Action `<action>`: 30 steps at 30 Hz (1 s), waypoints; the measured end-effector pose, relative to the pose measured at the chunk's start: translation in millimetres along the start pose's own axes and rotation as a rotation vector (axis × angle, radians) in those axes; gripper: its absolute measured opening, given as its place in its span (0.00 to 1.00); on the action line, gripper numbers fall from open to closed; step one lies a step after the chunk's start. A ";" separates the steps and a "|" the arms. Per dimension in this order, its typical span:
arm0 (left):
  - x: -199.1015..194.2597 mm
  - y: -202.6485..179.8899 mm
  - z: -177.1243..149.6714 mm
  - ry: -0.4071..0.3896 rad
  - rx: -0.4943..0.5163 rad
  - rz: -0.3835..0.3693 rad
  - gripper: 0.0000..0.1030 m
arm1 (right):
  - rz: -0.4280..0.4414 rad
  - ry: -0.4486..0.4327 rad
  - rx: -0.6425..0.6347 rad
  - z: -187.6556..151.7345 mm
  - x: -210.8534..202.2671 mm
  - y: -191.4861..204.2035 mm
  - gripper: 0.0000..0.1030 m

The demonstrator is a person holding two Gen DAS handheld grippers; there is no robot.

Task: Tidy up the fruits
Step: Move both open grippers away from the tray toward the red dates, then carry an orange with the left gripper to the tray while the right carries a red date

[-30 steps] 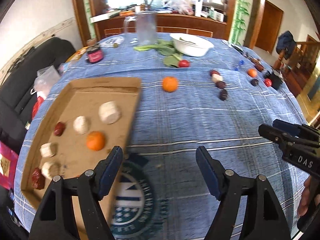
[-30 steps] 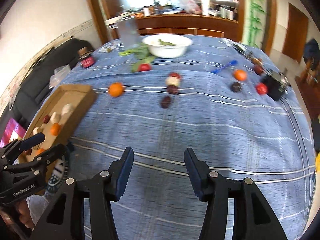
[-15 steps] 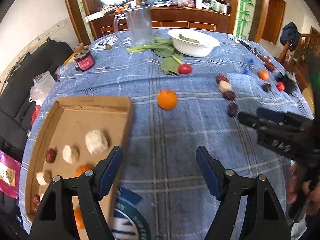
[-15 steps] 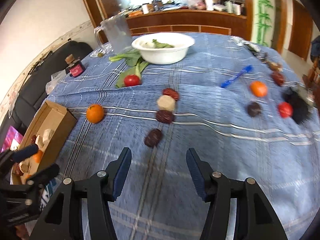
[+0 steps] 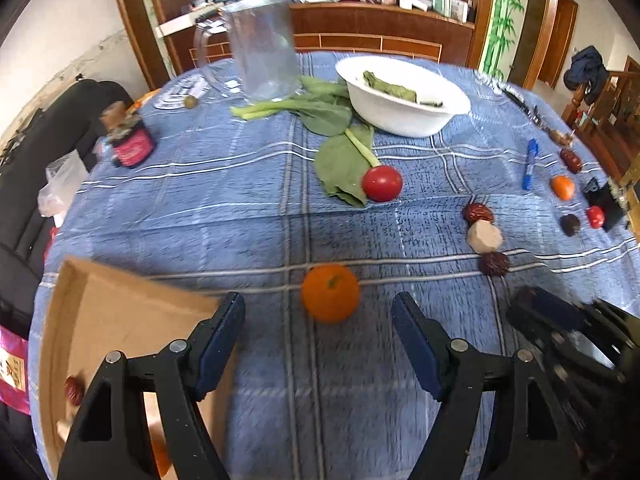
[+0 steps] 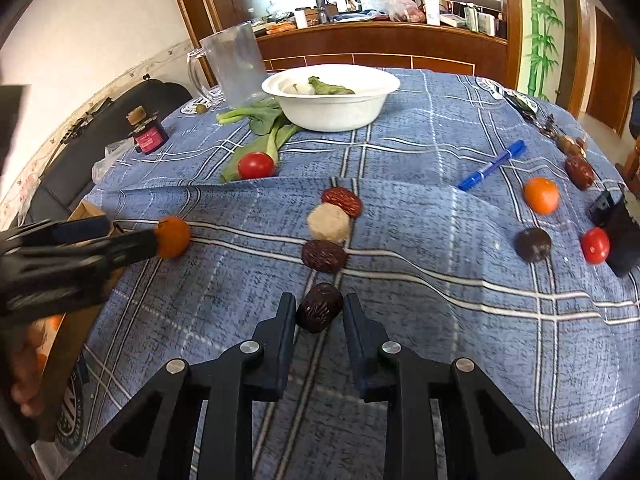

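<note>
My left gripper is open, its fingers on either side of an orange on the blue cloth. The cardboard tray lies at lower left with a red date inside. My right gripper has its jaws closed in around a dark date; they look to be touching it as it rests on the cloth. Beyond it lie another dark date, a pale peeled piece and a red date. The orange also shows in the right wrist view.
A white bowl, clear jug, greens and tomato lie at the back. At right are a blue pen, an orange, a dark fruit, a small tomato and a black object.
Both grippers moved forward across the table. The left one now brackets the orange. The right one narrowed its jaws around the near dark date.
</note>
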State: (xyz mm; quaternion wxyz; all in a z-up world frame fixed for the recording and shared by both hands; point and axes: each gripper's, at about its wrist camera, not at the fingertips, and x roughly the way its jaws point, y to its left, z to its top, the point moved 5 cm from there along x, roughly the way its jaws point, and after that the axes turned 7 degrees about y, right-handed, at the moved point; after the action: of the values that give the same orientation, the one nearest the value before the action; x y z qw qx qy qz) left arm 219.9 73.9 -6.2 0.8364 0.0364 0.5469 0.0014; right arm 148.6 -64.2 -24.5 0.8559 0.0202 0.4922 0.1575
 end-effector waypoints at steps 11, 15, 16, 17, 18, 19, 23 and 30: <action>14.9 -5.1 -7.6 0.023 -0.024 -0.134 0.32 | -0.004 -0.015 0.070 -13.4 -15.2 -14.3 0.25; -10.3 -16.5 -30.1 -0.005 0.018 -0.163 0.32 | -0.024 -0.035 0.076 -20.5 -31.9 -13.8 0.25; -16.5 -20.1 -38.8 -0.004 0.023 -0.177 0.32 | -0.028 -0.039 0.076 -22.2 -35.6 -14.4 0.25; -21.4 -23.6 -46.2 0.002 0.030 -0.193 0.32 | -0.036 -0.045 0.076 -24.9 -40.8 -14.4 0.25; -25.1 -26.5 -53.0 0.005 0.035 -0.207 0.32 | -0.045 -0.048 0.072 -27.6 -45.4 -13.8 0.25; -30.5 -30.0 -62.2 0.005 0.041 -0.217 0.32 | -0.052 -0.051 0.070 -30.1 -49.0 -13.8 0.25; -46.1 -36.6 -88.5 0.001 0.049 -0.239 0.32 | -0.079 -0.051 0.062 -46.5 -63.9 -10.8 0.25; -69.5 -34.0 -119.0 -0.029 0.050 -0.235 0.32 | -0.102 -0.030 0.049 -83.2 -80.0 1.3 0.25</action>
State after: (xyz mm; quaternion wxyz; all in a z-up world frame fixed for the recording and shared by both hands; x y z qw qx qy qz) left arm 81.8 44.1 7.8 0.8376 -0.0069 0.5349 -0.1108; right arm 40.3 -96.2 -0.2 0.8695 0.0185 0.4832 0.1011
